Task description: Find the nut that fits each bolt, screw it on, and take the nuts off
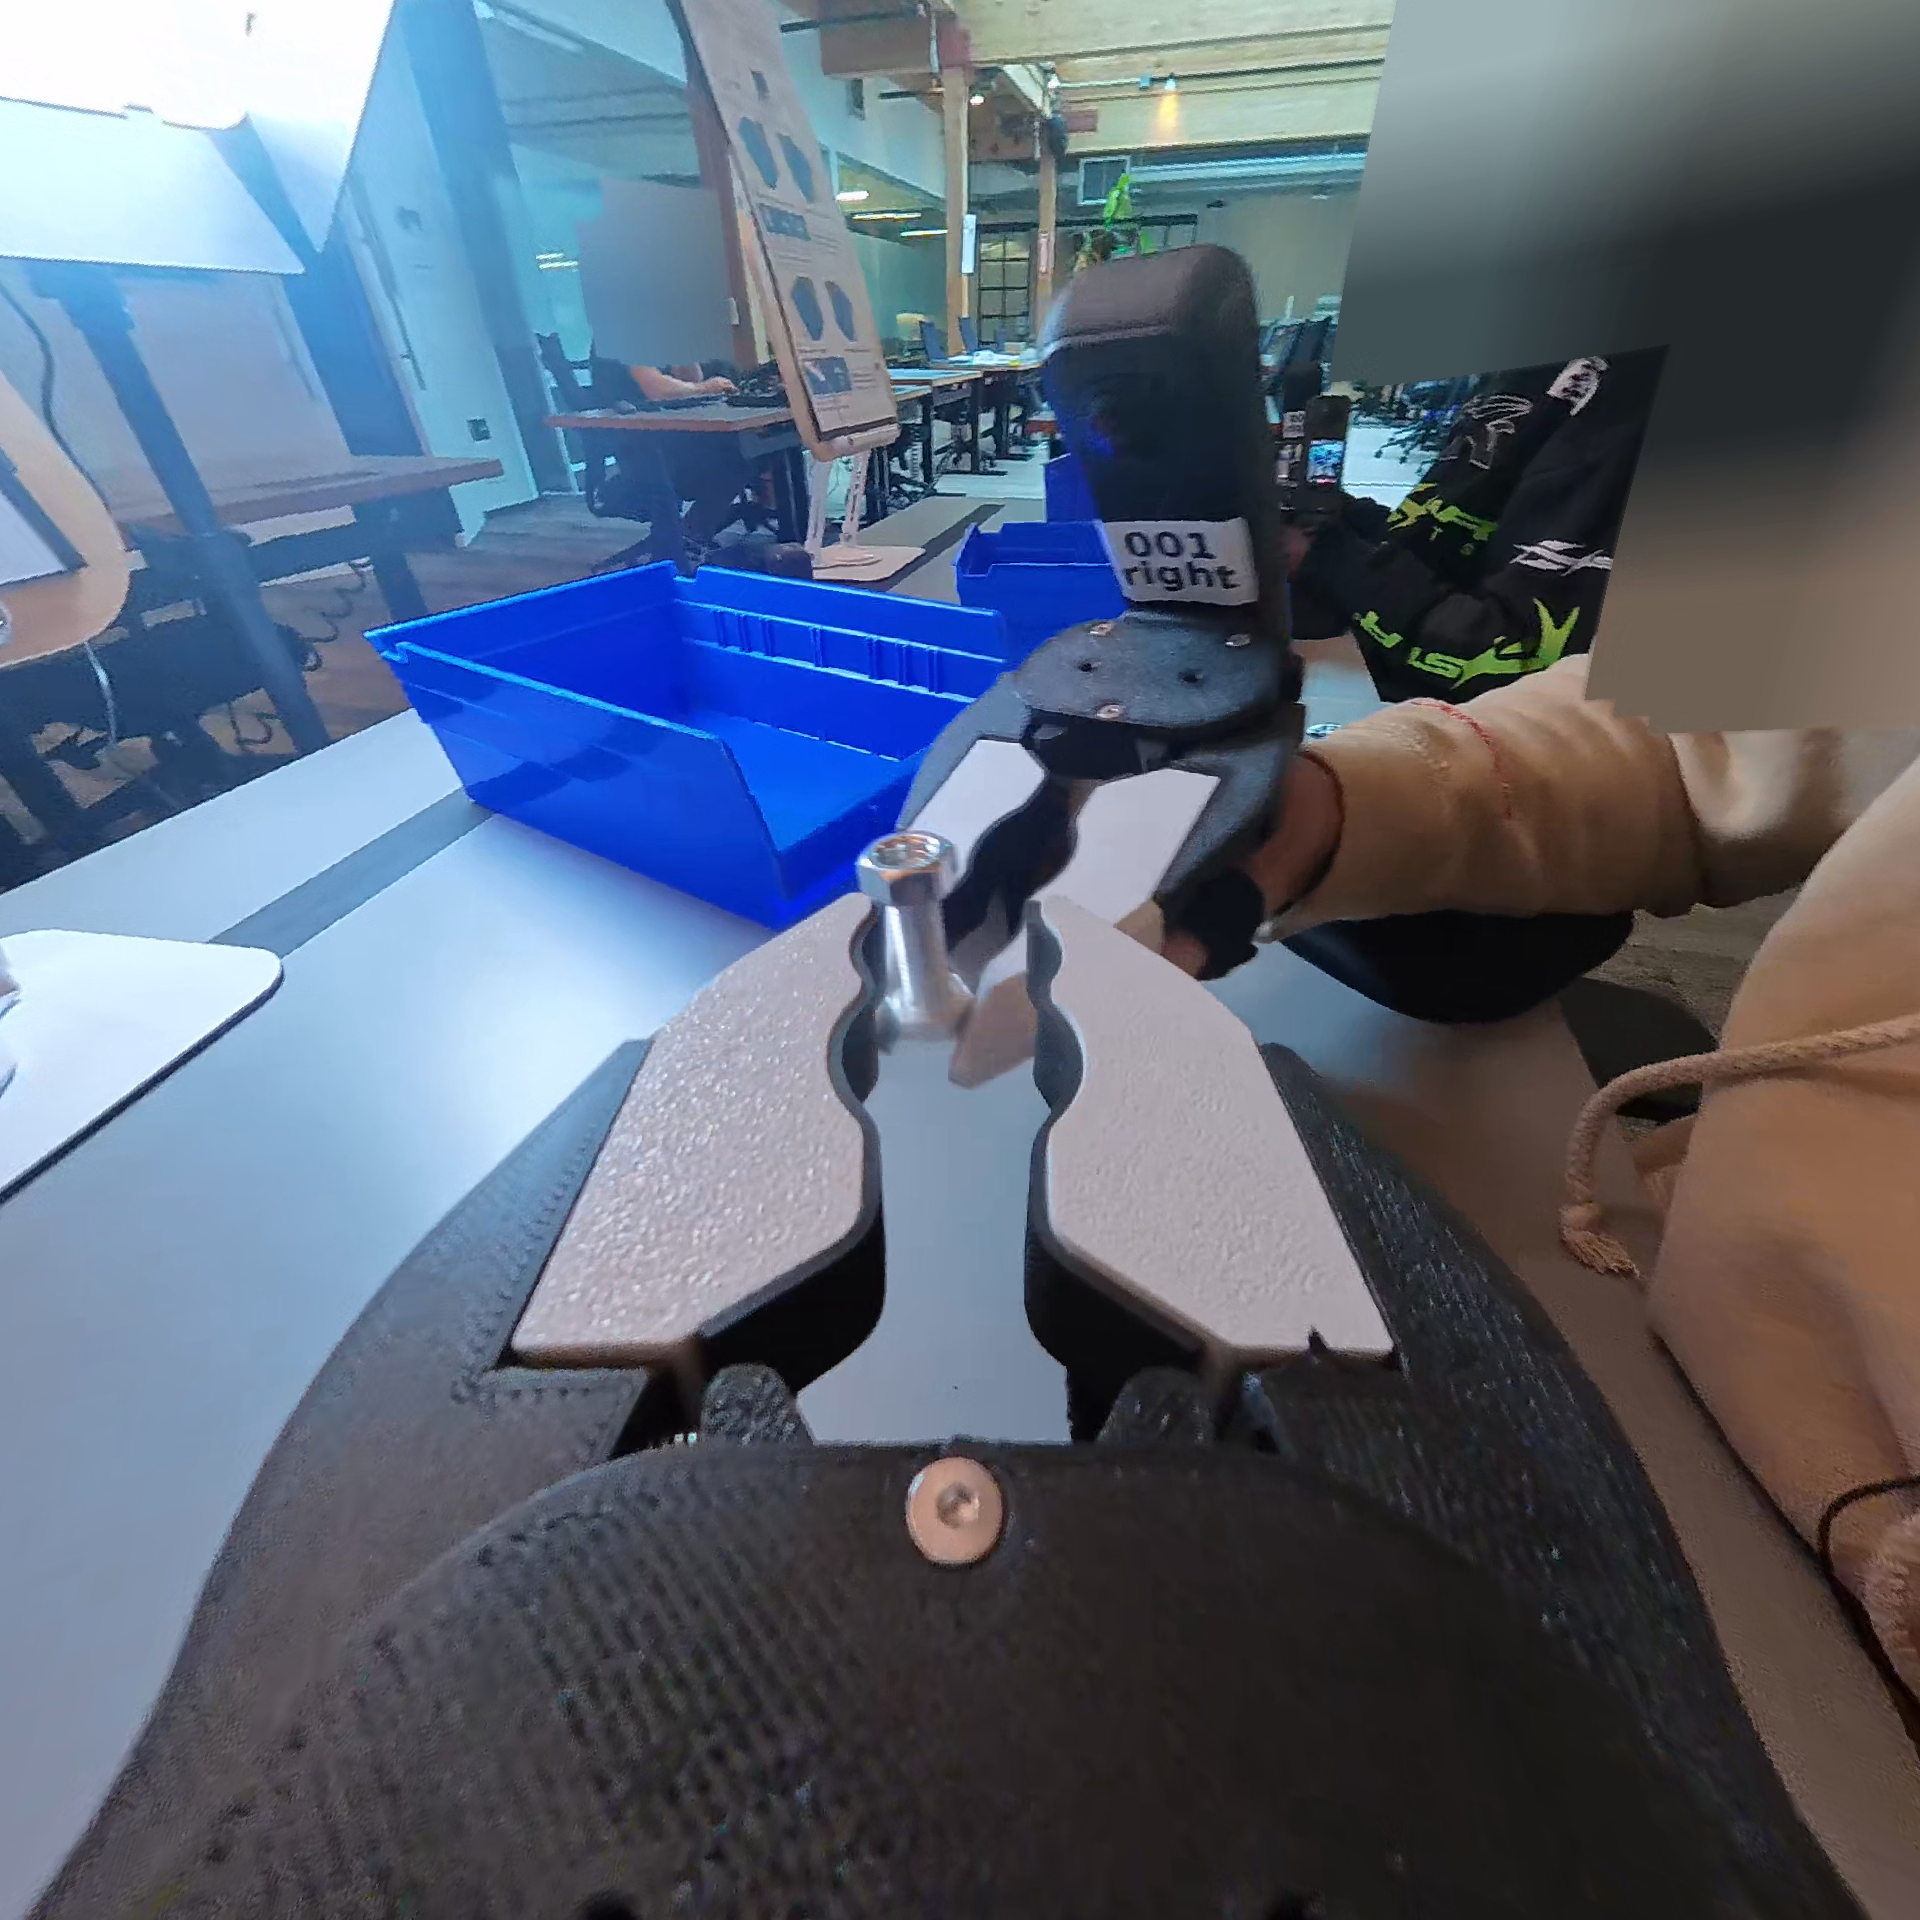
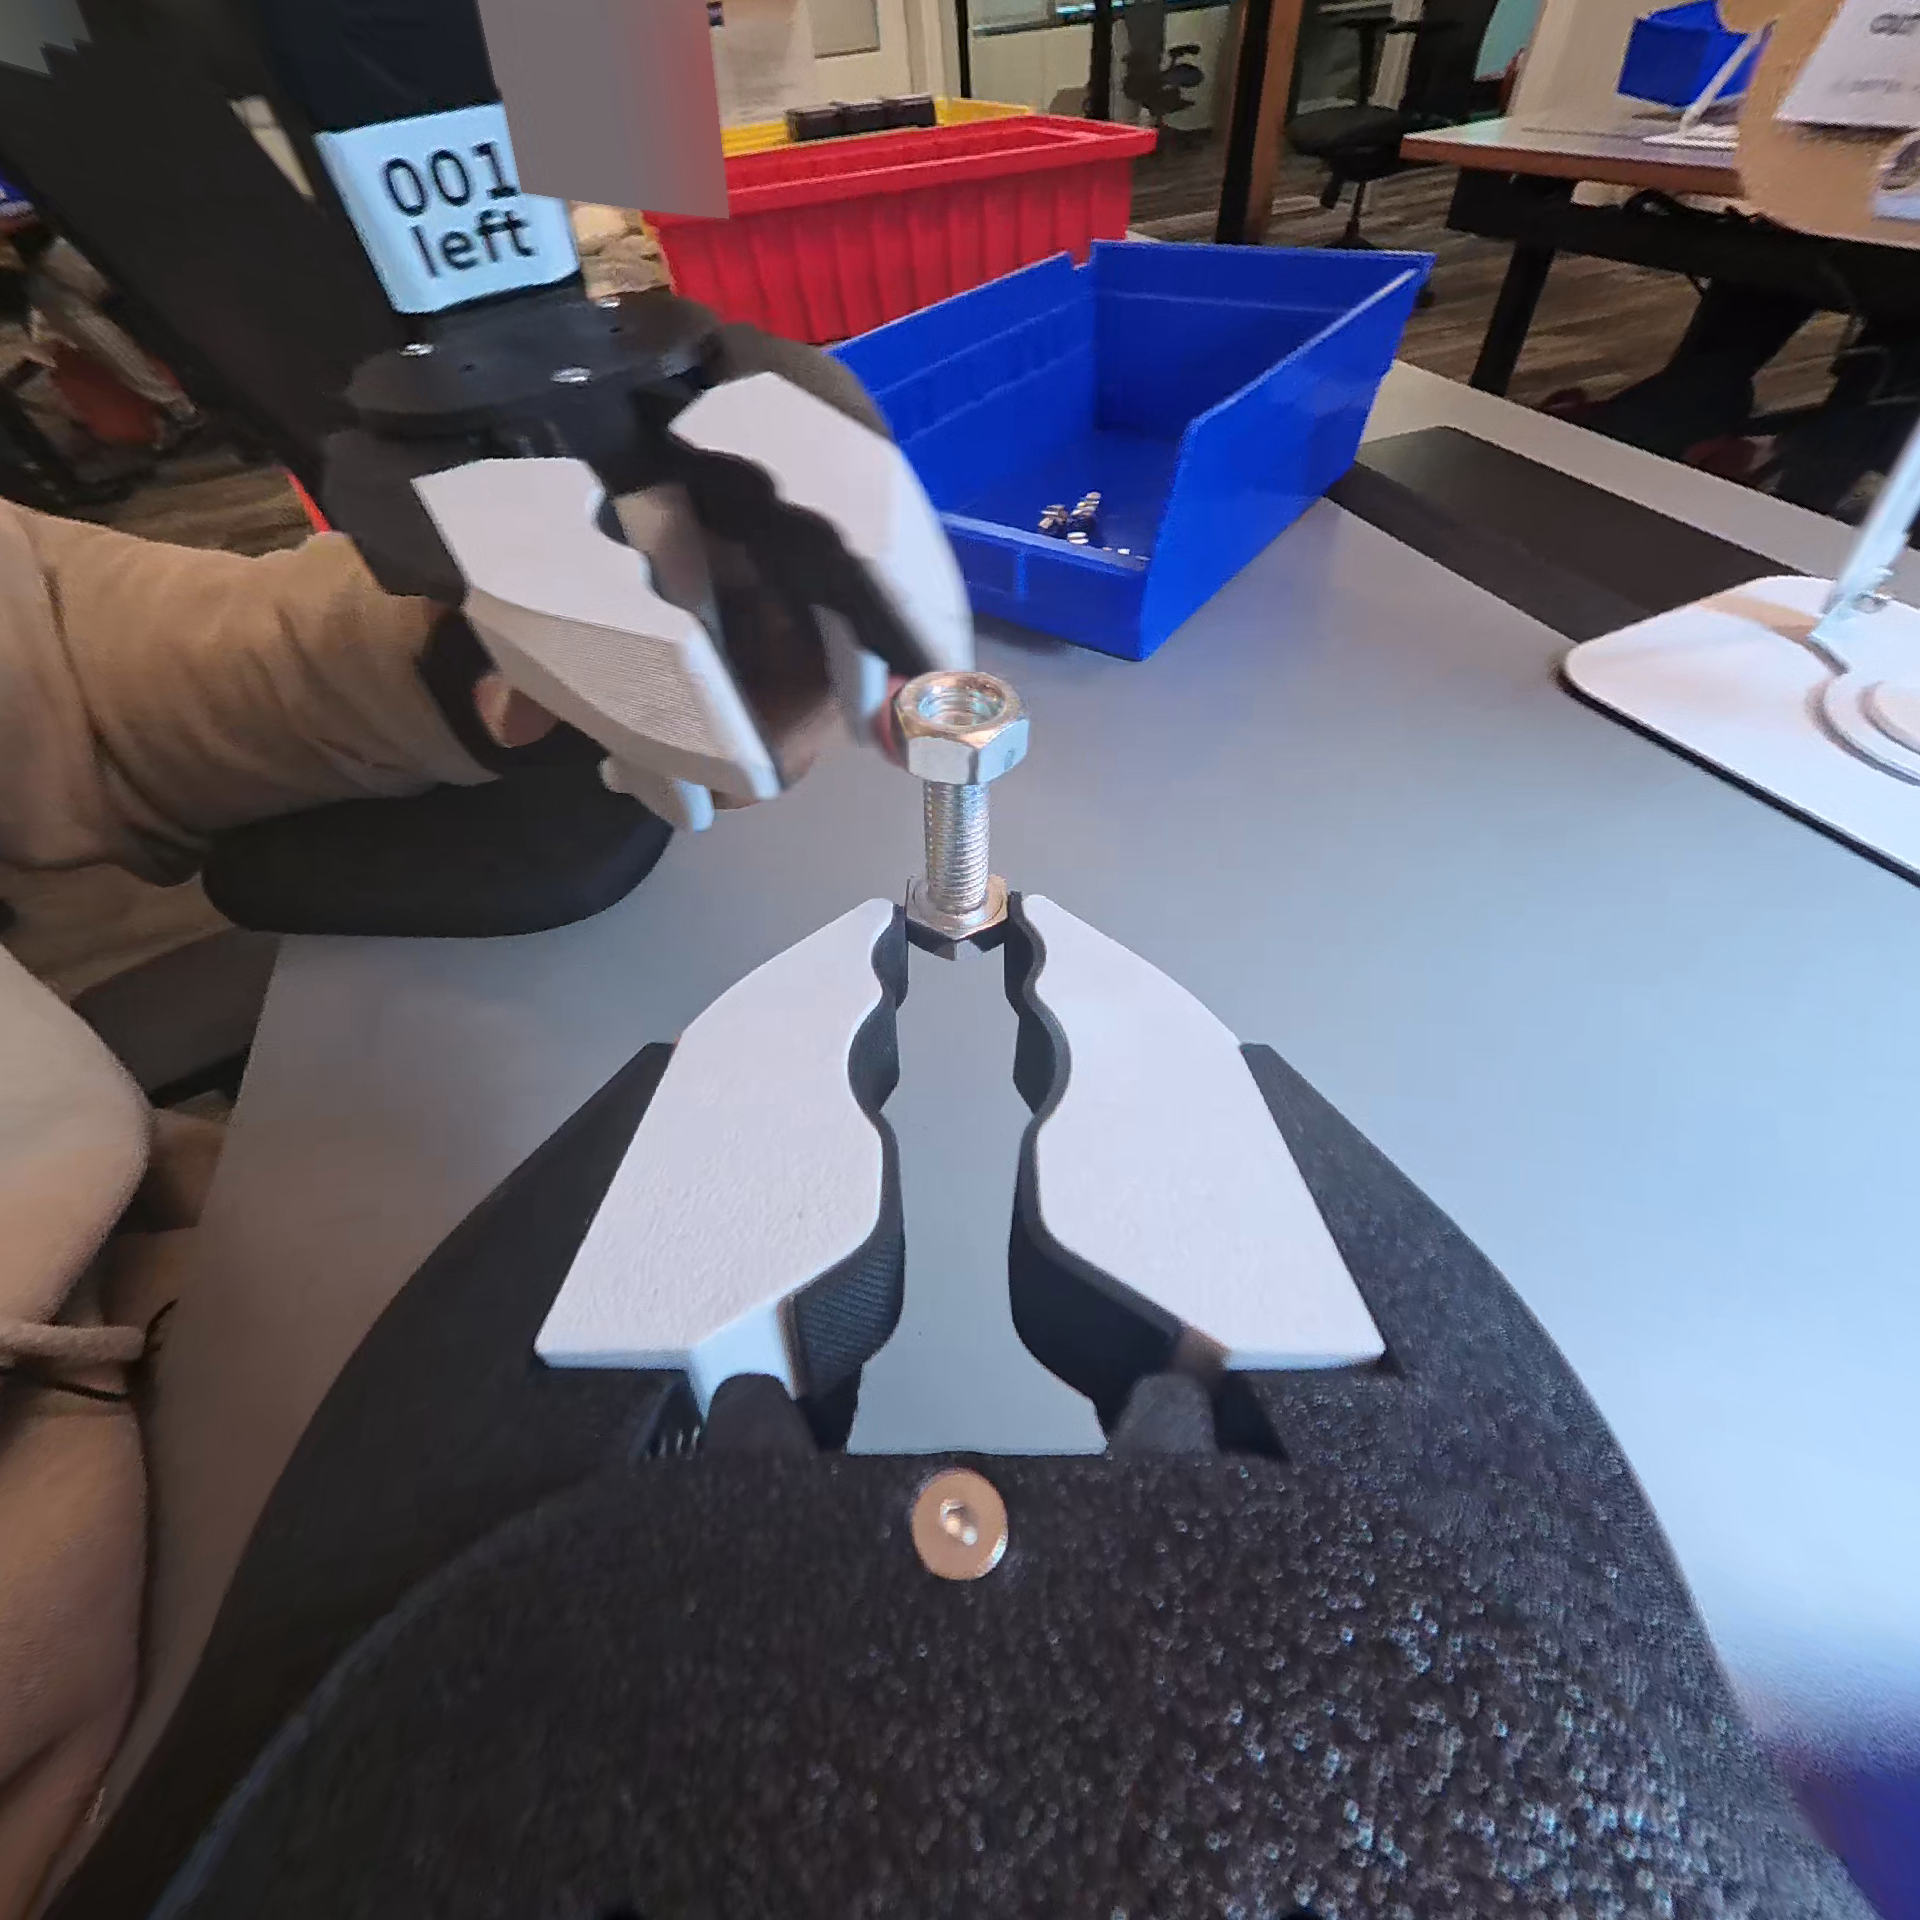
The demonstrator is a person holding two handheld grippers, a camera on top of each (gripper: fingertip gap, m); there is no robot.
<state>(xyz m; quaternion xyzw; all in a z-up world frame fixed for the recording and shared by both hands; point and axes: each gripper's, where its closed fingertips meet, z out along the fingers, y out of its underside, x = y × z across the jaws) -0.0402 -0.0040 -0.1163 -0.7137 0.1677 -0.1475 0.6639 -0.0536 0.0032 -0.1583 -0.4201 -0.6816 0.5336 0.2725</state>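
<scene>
One grey table [image 2: 1351, 935] carries everything. On it I count two blue bins in the left wrist view: the big one [image 1: 644, 748] close by, and a second [image 1: 1023, 571] behind the right-hand tool. A single red crate [image 2: 904, 218] sits beyond the big blue bin [image 2: 1164, 447] in the right wrist view, and that bin holds a small cluster of loose silver hardware [image 2: 1070, 516], too small to count.

There are two tongs. The right gripper [image 2: 954, 914] is clenched on the hexagonal head of the one bolt [image 2: 954, 852], holding it upright above the table with its threaded shank pointing up. One nut [image 2: 959, 722] sits at the top end of that shank. The left gripper [image 2: 727, 727] comes in from the left, its tips just beside the nut; its jaws stand apart, gripping nothing that I can see, though motion blur smears the tips. From the left wrist view the nut [image 1: 902, 868] and bolt [image 1: 914, 977] lie against the left finger's inner edge, between the two fingers.
</scene>
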